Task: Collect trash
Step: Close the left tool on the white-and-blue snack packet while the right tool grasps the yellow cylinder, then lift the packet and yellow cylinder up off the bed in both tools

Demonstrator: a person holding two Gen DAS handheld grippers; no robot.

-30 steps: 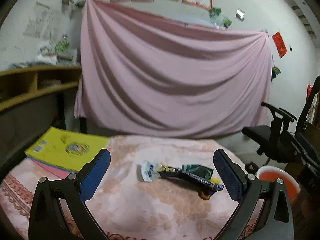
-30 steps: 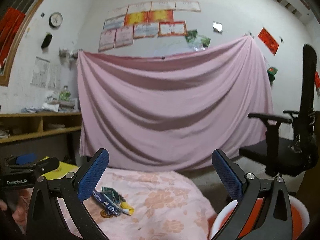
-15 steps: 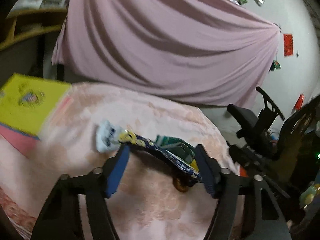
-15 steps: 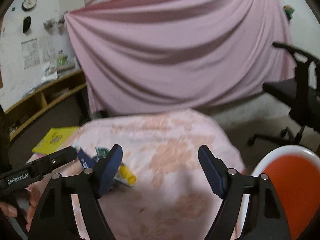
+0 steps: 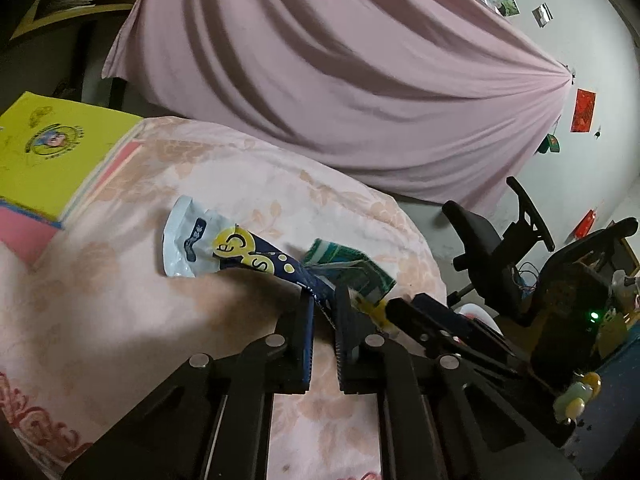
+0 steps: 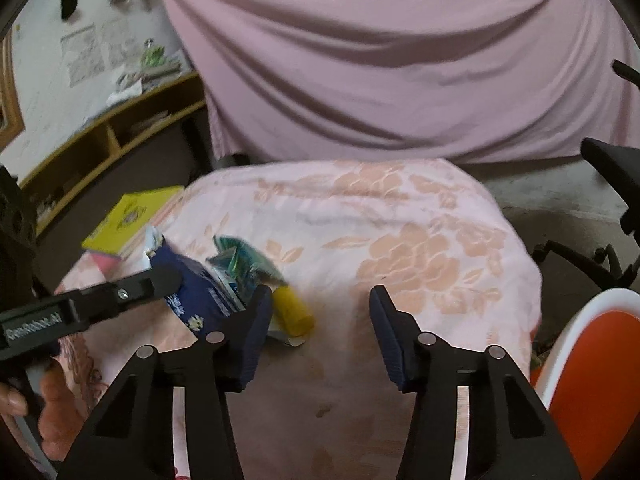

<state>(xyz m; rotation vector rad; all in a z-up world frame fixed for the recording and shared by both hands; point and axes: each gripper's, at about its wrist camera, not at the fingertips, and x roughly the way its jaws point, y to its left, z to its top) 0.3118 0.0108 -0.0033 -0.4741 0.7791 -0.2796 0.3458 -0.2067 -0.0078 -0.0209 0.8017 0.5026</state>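
The left hand-held gripper (image 5: 323, 312), jaws just closing, pinches the crumpled dark-blue snack wrapper (image 5: 256, 258). Only the right view shows the right hand-held gripper (image 6: 316, 320) closing around bare floral counter (image 6: 420, 240), beside an orange bin (image 6: 596, 360).

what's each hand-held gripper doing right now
left hand-held gripper: just closed on the blue wrapper.
right hand-held gripper: open, jaws just narrowing, nothing held.
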